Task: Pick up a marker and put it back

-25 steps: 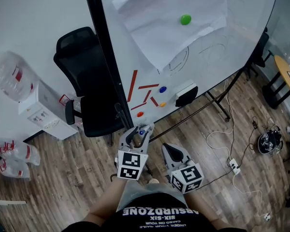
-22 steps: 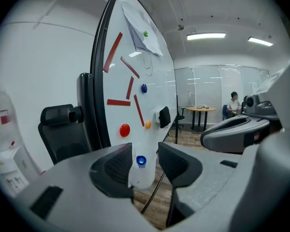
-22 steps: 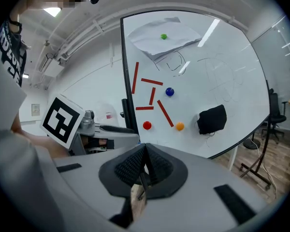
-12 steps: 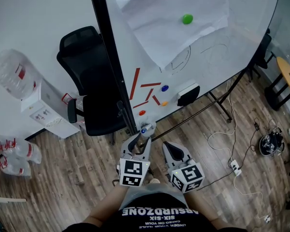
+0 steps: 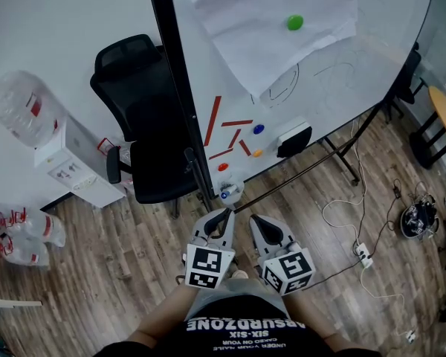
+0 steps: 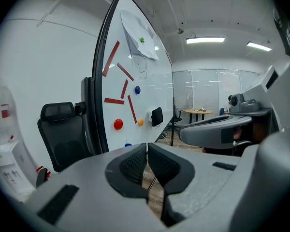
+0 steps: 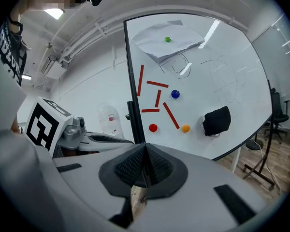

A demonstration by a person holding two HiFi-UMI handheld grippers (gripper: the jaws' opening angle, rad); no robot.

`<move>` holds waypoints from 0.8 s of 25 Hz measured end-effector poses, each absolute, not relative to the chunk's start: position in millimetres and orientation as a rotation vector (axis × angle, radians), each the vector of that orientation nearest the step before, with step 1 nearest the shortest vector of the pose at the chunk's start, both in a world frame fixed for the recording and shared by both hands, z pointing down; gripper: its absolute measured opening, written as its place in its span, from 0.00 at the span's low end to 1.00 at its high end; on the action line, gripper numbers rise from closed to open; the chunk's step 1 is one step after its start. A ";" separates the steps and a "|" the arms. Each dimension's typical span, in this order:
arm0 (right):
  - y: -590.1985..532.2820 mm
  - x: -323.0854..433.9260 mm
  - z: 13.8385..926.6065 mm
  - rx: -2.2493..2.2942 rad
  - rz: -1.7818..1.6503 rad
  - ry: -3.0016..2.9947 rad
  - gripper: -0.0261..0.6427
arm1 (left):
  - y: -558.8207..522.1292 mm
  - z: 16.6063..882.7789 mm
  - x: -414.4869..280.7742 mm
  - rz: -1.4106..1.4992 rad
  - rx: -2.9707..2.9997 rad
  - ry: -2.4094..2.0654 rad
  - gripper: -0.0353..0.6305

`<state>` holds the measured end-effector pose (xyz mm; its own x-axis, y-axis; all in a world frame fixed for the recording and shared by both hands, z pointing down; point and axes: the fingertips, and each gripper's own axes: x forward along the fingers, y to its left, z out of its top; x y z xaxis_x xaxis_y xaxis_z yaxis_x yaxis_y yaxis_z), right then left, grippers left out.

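Observation:
A marker with a blue cap (image 5: 224, 194) rests at the lower left corner of the whiteboard (image 5: 342, 88), by its black frame post. My left gripper (image 5: 221, 216) sits just short of it, pulled back toward the person. Its jaws have just been closing and now stand together with nothing between them (image 6: 147, 153). In the left gripper view a small blue spot (image 6: 128, 144) shows at the board's bottom edge. My right gripper (image 5: 256, 223) hangs beside the left one, shut and empty (image 7: 144, 166).
A black office chair (image 5: 145, 125) stands left of the board's post. A water dispenser (image 5: 74, 169) and empty bottle (image 5: 15, 106) are at far left. Red strips (image 5: 212, 121), round magnets and a black eraser (image 5: 294, 141) sit on the board. Cables (image 5: 357, 222) lie on the floor at right.
The left gripper has drawn back from the marker toward the person and its jaws went from open to shut, empty. The marker stays at the board. The right gripper has kept still.

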<state>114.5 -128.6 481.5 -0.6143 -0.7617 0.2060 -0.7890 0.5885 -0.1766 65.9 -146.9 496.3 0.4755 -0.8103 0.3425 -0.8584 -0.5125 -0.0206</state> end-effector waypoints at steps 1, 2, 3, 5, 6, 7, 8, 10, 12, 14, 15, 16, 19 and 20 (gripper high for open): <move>-127.7 113.9 481.7 1.321 0.382 -2.701 0.03 | -145.6 496.4 65.8 0.462 2.561 -1.458 0.07; -126.8 113.2 482.1 1.316 0.384 -2.700 0.03 | -144.7 496.8 65.8 0.457 2.557 -1.452 0.06; -126.0 112.4 482.6 1.310 0.385 -2.701 0.03 | -144.1 497.5 66.0 0.453 2.553 -1.447 0.06; -124.3 110.9 483.7 1.299 0.386 -2.702 0.03 | -143.2 498.5 66.7 0.451 2.547 -1.440 0.06; -123.5 110.3 483.9 1.297 0.385 -2.702 0.03 | -142.6 498.4 67.1 0.450 2.546 -1.438 0.06; -122.6 109.9 483.9 1.296 0.385 -2.701 0.03 | -141.8 498.0 67.4 0.448 2.547 -1.435 0.06; -121.7 109.5 483.6 1.295 0.384 -2.701 0.03 | -140.9 497.5 67.7 0.445 2.548 -1.433 0.06; -119.9 108.8 482.8 1.295 0.381 -2.701 0.03 | -139.2 496.9 67.7 0.442 2.547 -1.431 0.06; -118.5 108.3 482.2 1.294 0.377 -2.703 0.03 | -137.9 496.8 67.2 0.442 2.544 -1.433 0.06; -117.6 108.4 481.9 1.295 0.374 -2.704 0.03 | -137.1 496.5 67.0 0.439 2.543 -1.435 0.06; -117.1 108.4 481.9 1.296 0.374 -2.705 0.03 | -136.7 496.1 66.9 0.437 2.543 -1.435 0.06; -116.7 108.4 481.9 1.296 0.374 -2.705 0.03 | -136.4 495.7 66.9 0.435 2.544 -1.436 0.06; -115.2 108.0 482.7 1.296 0.372 -2.704 0.03 | -136.3 493.8 65.7 0.429 2.548 -1.438 0.06; -114.5 107.7 483.1 1.296 0.372 -2.704 0.03 | -136.5 493.0 64.7 0.424 2.549 -1.441 0.06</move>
